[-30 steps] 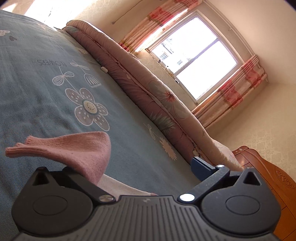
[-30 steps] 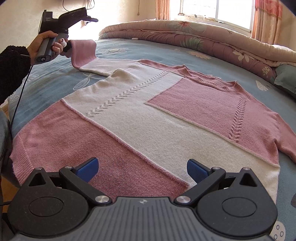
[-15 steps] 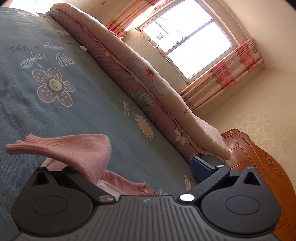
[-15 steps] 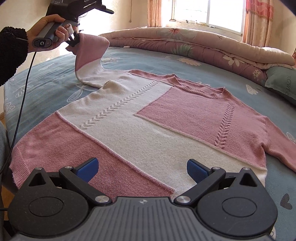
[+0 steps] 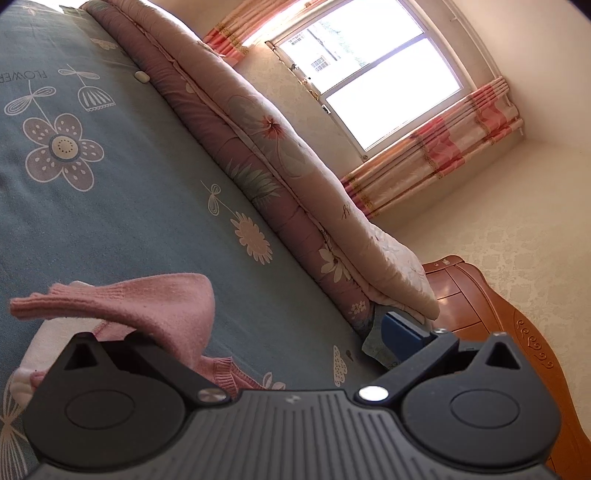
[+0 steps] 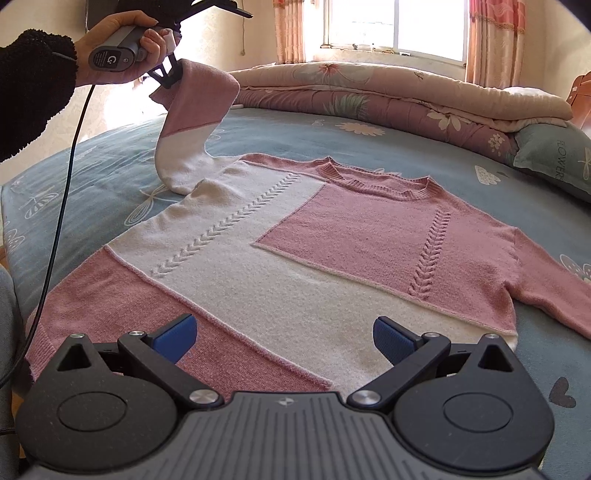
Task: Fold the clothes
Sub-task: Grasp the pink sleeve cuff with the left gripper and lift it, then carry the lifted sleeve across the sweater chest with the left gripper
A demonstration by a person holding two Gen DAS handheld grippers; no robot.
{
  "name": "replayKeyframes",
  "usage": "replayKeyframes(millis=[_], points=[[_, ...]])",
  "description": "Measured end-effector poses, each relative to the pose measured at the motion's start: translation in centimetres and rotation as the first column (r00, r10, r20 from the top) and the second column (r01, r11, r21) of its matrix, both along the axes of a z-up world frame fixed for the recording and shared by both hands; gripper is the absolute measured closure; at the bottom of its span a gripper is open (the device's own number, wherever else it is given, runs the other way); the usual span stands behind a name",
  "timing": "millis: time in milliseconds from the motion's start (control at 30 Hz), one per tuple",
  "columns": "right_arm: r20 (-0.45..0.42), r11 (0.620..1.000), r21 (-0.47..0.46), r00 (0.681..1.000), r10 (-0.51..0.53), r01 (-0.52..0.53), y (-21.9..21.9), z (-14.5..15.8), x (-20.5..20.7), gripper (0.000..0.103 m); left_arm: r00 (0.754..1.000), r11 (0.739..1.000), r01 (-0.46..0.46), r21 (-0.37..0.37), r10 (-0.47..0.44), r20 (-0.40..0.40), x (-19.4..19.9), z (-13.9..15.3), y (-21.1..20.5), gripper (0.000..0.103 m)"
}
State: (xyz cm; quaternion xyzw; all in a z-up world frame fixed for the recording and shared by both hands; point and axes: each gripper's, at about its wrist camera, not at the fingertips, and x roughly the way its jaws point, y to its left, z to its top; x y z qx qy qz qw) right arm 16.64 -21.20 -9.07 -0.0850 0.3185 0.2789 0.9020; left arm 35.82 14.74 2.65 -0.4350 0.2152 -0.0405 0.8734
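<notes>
A pink and white knitted sweater (image 6: pixel 295 258) lies flat, front up, on the blue flowered bed sheet (image 6: pixel 110 162). Its left sleeve (image 6: pixel 192 122) is lifted off the bed, and its pink cuff (image 5: pixel 147 306) drapes over one finger in the left wrist view. My left gripper (image 6: pixel 168 75) holds that cuff high at the far left, above the shoulder. In its own view the jaws look wide apart, with only the right blue pad (image 5: pixel 400 334) showing. My right gripper (image 6: pixel 282 334) is open and empty, low over the sweater's hem.
A rolled floral quilt (image 6: pixel 388 99) runs along the far side of the bed under the window (image 6: pixel 395 26). A blue pillow (image 6: pixel 554 155) lies at the far right. A wooden headboard (image 5: pixel 498 314) stands beyond it. A black cable (image 6: pixel 62 206) hangs from the left gripper.
My left gripper has risen and moved toward the sweater's middle, lifting the sleeve higher off the bed. My right gripper has stayed open over the hem, shifting slightly.
</notes>
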Motion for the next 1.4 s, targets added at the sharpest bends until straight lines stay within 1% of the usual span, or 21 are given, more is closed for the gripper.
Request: replayKeyframes(millis=[300,667,800,967,1133,1233,1300,1400], points=[[-0.010,1.000,0.008,1.000,-0.029,0.029,-0.7,0.4,0.2,0.000,0.999,0.999,0.052,0.014,-0.052,-0.010,2.2,0.9,-4.2,0.001],[-0.017,0.997,0.037,0.998,-0.067,0.068,-2.0,1.0,0.3,0.000,0.989,0.988,0.148,0.042,-0.147,-0.014,4.2,1.3,-9.4,0.001],[-0.013,0.997,0.045,0.998,-0.068,0.068,-2.2,1.3,0.3,0.000,0.983,0.981,0.183,0.059,-0.182,-0.026,4.8,1.2,-11.3,0.001],[-0.012,0.996,0.053,0.997,-0.070,0.071,-2.3,1.4,0.3,0.000,0.973,0.971,0.226,0.073,-0.222,-0.054,5.6,0.4,-13.4,0.001],[-0.015,0.996,0.055,0.997,-0.070,0.071,-2.4,1.4,0.3,0.000,0.961,0.956,0.270,0.110,-0.260,-0.097,6.0,-1.0,-15.3,0.001],[-0.014,0.996,0.052,0.998,-0.069,0.069,-2.4,1.5,0.3,0.000,0.949,0.943,0.302,0.140,-0.284,-0.137,6.2,-2.1,-16.3,0.001],[-0.014,0.996,0.050,0.998,-0.067,0.068,-2.3,1.5,0.2,0.000,0.938,0.931,0.330,0.157,-0.304,-0.165,6.5,-3.1,-17.0,0.001],[-0.018,0.997,0.044,0.998,-0.066,0.066,-2.2,1.4,0.2,0.000,0.913,0.902,0.386,0.193,-0.344,-0.220,6.8,-4.7,-18.3,0.001]])
